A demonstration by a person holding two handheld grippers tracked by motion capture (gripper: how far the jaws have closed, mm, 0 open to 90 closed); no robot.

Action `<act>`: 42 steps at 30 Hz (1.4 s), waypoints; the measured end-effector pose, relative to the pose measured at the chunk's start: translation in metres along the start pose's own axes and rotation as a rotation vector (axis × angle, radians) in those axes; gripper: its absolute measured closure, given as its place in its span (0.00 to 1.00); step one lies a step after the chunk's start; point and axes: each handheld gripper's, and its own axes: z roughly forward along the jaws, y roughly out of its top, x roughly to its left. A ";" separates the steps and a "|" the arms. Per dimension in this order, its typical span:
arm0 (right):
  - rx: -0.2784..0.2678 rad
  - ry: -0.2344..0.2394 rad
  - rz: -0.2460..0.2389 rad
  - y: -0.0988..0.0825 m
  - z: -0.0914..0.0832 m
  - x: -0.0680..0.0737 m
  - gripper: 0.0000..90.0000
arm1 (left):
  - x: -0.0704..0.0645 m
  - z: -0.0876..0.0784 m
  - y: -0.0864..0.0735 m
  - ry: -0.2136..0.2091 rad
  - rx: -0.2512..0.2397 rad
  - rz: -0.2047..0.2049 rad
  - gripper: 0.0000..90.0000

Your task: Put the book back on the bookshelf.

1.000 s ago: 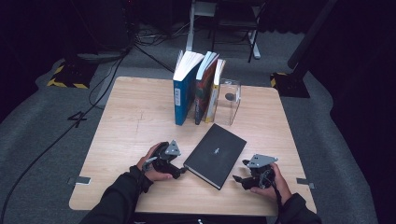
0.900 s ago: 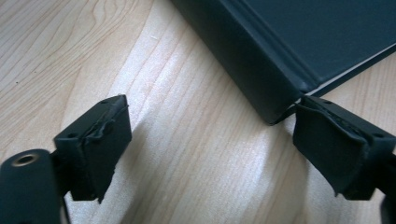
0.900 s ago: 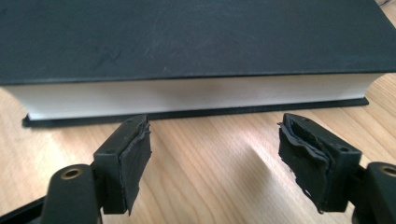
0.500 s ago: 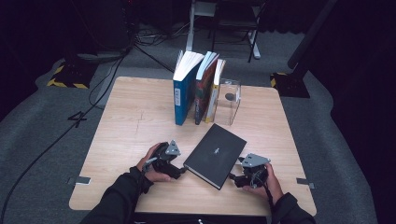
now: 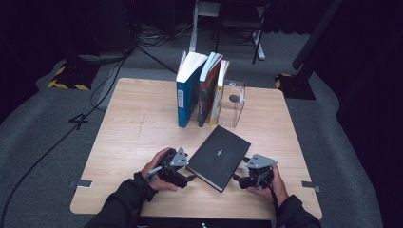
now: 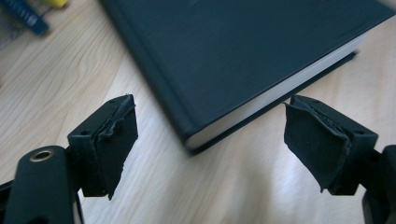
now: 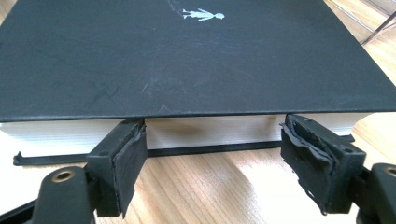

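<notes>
Book: a black hardback (image 5: 218,156) lies flat and askew on the near half of the surface (image 5: 138,128), between the two tools; cover up, with a small white figure printed on it.
Left tool: (image 5: 189,178) at the book's near-left corner, held in the left hand (image 5: 159,171). In the left gripper view the pads (image 6: 112,140) stand wide apart and touch nothing; the book's corner lies ahead of the gap, with bare wood below. The jaws have just closed a little, with nothing between them.
Right tool: (image 5: 236,178) at the book's near-right edge, held in the right hand (image 5: 268,183). In the right gripper view the jaws stand wide, level with the white page block, their tips close up to it; the pads do not press on it.
Back row: three upright books (image 5: 202,88) near the far edge, blue one on the left, with a clear box (image 5: 233,102) just beside them on the right.
</notes>
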 end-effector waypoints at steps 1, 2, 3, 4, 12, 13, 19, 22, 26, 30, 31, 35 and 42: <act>-0.007 0.001 0.005 0.001 0.000 0.000 0.26 | -0.001 0.001 0.002 -0.006 -0.006 0.006 0.20; -0.010 0.003 0.007 0.001 -0.001 0.000 0.26 | -0.003 0.002 0.003 -0.008 -0.005 0.011 0.20; -0.009 0.001 0.008 0.002 -0.001 0.000 0.25 | -0.004 0.003 0.004 -0.008 -0.001 0.019 0.20; -0.013 0.000 0.008 0.003 -0.001 0.000 0.25 | -0.006 0.004 0.005 -0.004 0.000 0.027 0.20; -0.052 -0.019 0.023 0.014 -0.006 0.001 0.24 | -0.011 0.013 0.013 -0.007 0.009 0.048 0.18; -0.052 -0.019 0.023 0.015 -0.007 0.001 0.24 | -0.012 0.014 0.014 -0.001 0.010 0.051 0.17; -0.080 -0.029 0.029 0.027 -0.011 0.000 0.25 | -0.013 0.018 0.018 0.025 0.020 0.062 0.17; -0.090 -0.028 0.029 0.035 -0.013 -0.001 0.25 | -0.015 0.021 0.022 0.044 0.028 0.065 0.15; -0.104 -0.030 0.029 0.042 -0.012 -0.002 0.25 | -0.016 0.026 0.028 0.078 0.027 0.062 0.16; -0.122 -0.038 0.034 0.050 -0.012 -0.003 0.25 | -0.016 0.031 0.034 0.112 0.015 0.054 0.17; -0.129 -0.042 0.025 0.055 -0.012 -0.003 0.25 | -0.016 0.032 0.035 0.118 0.012 0.045 0.18; -0.131 -0.038 0.024 0.061 -0.012 -0.004 0.25 | -0.015 0.035 0.039 0.153 0.001 0.031 0.22; -0.136 -0.040 0.039 0.060 -0.012 -0.005 0.26 | -0.010 0.032 0.041 0.148 -0.059 0.018 0.37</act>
